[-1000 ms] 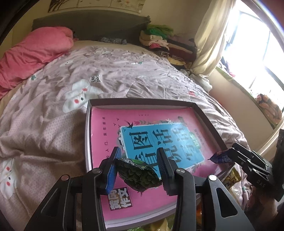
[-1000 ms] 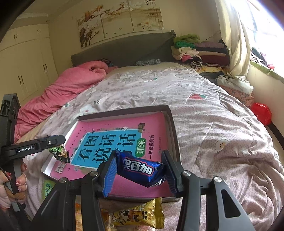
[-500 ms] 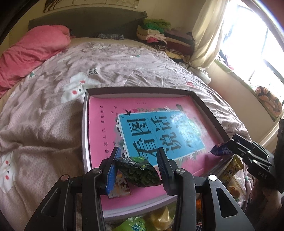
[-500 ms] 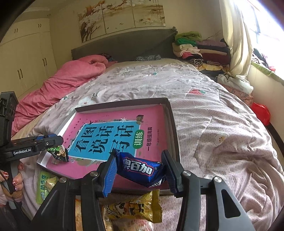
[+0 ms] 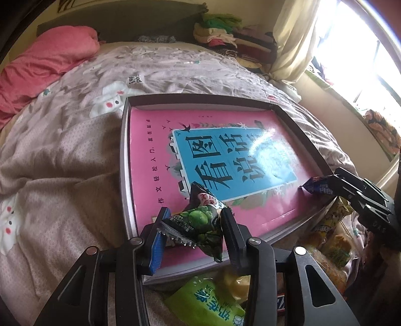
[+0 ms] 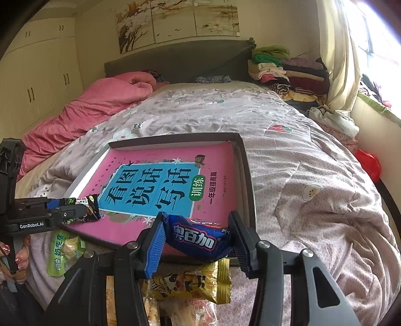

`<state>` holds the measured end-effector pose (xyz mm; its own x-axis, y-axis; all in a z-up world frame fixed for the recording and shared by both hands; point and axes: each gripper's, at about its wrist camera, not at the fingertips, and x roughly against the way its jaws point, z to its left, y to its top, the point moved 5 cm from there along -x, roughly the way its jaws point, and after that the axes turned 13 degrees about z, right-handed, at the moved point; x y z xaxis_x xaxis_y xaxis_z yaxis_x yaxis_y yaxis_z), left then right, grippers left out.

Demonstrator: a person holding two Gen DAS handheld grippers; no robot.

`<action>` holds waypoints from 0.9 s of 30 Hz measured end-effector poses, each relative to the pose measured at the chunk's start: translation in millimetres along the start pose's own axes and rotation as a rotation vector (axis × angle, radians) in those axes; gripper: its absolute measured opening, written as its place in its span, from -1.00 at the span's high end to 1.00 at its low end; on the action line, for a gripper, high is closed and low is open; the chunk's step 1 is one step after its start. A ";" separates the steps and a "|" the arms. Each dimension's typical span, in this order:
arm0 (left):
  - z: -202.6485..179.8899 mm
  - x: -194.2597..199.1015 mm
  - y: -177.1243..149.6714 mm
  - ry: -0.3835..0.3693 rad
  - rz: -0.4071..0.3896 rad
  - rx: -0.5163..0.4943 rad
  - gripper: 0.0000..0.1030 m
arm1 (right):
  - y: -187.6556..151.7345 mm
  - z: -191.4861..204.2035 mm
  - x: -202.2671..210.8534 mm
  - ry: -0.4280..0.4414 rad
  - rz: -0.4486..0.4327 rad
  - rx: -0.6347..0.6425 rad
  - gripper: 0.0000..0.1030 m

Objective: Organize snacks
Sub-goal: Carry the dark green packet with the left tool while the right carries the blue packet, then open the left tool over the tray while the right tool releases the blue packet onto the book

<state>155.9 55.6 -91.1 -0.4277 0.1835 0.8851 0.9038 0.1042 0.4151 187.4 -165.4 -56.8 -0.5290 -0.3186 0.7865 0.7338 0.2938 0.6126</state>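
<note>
Inside dark tray (image 5: 298,126): pink book (image 5: 155,160).

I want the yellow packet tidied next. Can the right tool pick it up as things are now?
Probably not yet: the right tool is already shut on a blue candy bar, though the yellow packet lies uncovered just below it.

Pretty lived-in bedroom. The bed is covered by a mauve quilt (image 6: 288,160) with little white bunny prints, and a pink duvet (image 6: 95,110) is bunched up along its left side near the dark grey headboard (image 6: 180,60). Above that hang three tree paintings (image 6: 175,22). Cream wardrobe doors (image 6: 37,75) fill the left wall. A stack of folded clothes (image 6: 283,70) sits at the head of the bed on the right (green ones on top), next to a cream curtain (image 6: 338,62) and a bright window (image 5: 363,57). Something red (image 6: 368,163) lies beside the bed, can't tell what.
</note>
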 end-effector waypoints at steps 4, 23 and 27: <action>-4.1 -3.9 0.2 0.014 0.009 -0.020 0.17 | 3.1 5.2 -4.0 -0.018 -0.005 0.026 0.03; -10.7 -8.8 3.6 0.010 0.032 -0.027 0.16 | 7.0 5.3 -23.4 -0.020 0.008 0.025 -0.01; -10.2 -8.5 3.5 0.004 0.035 -0.022 0.16 | 6.6 4.0 -23.3 -0.002 0.010 0.016 -0.08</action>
<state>162.9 44.4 -95.0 -0.3954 0.1826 0.9002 0.9185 0.0762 0.3880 202.9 -152.5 -70.7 -0.5226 -0.3134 0.7929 0.7322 0.3113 0.6057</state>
